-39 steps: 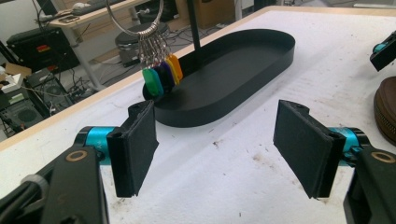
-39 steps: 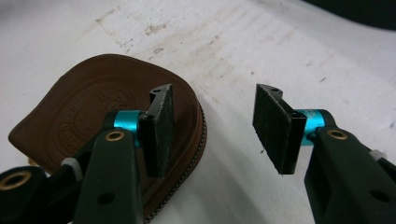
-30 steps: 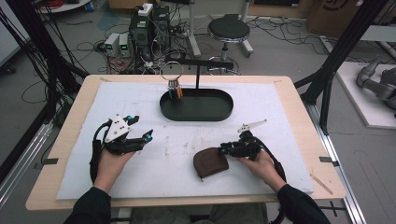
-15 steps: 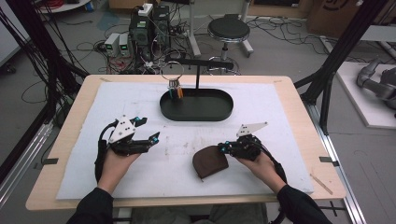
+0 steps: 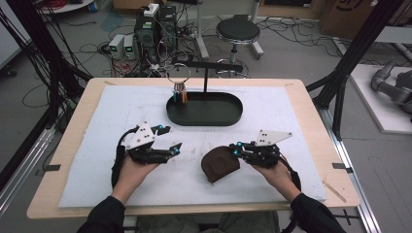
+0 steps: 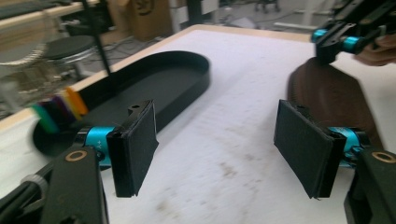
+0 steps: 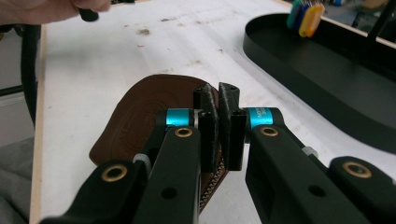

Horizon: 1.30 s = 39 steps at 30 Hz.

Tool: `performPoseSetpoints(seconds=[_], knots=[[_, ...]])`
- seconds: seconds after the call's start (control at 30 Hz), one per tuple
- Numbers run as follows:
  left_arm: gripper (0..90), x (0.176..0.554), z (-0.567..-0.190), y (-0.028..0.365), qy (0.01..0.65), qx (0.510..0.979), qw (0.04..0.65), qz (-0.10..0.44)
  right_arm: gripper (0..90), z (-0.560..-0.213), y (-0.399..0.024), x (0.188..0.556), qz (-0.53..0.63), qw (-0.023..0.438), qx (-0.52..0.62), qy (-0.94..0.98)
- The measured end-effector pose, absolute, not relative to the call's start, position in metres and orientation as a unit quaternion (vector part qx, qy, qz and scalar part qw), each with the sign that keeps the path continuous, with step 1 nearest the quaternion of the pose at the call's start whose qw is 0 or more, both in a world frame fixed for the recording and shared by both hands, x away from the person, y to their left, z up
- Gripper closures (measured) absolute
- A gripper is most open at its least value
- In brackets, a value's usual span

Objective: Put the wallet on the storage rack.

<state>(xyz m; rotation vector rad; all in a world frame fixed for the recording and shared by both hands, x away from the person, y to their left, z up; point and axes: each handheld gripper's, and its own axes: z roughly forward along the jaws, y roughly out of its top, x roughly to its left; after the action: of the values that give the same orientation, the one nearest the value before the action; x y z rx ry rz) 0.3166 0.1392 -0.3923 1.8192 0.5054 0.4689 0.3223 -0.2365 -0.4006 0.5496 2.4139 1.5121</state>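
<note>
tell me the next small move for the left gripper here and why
Probably bring the left gripper across the mat to the free edge of the brown leather pouch and close on it. Its jaws stand open with nothing between them, and the pouch lies ahead of them. The right gripper is shut on the pouch's near edge, so a second grip could likely open it.

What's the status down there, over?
Right gripper jaws just closed, pinching the edge of the brown leather pouch. Left gripper open, empty, beside it over the white mat. Black tray behind, nothing in the way.
</note>
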Motion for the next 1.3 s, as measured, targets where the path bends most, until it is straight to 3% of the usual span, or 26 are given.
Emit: performPoseSetpoints(seconds=[0.43,0.83,1.07,1.2,1.3], knots=[[29.5,0.320,-0.407,0.103,0.169,0.791,0.580,0.092,88.3,-0.390,-0.241,0.311,0.532,0.140,0.145,0.823],[30.6,0.328,-0.425,0.079,0.156,0.817,0.556,0.006,88.4,-0.388,-0.238,0.306,0.536,0.142,0.107,0.826],[37.6,0.330,-0.435,0.072,0.159,0.821,0.547,-0.041,88.3,-0.387,-0.239,0.306,0.541,0.140,0.104,0.823],[51.8,0.329,-0.439,0.068,0.143,0.830,0.536,-0.046,88.4,-0.387,-0.240,0.306,0.541,0.138,0.099,0.824],[56.8,0.329,-0.437,0.069,0.142,0.829,0.539,-0.040,88.3,-0.387,-0.241,0.306,0.542,0.134,0.100,0.824]])
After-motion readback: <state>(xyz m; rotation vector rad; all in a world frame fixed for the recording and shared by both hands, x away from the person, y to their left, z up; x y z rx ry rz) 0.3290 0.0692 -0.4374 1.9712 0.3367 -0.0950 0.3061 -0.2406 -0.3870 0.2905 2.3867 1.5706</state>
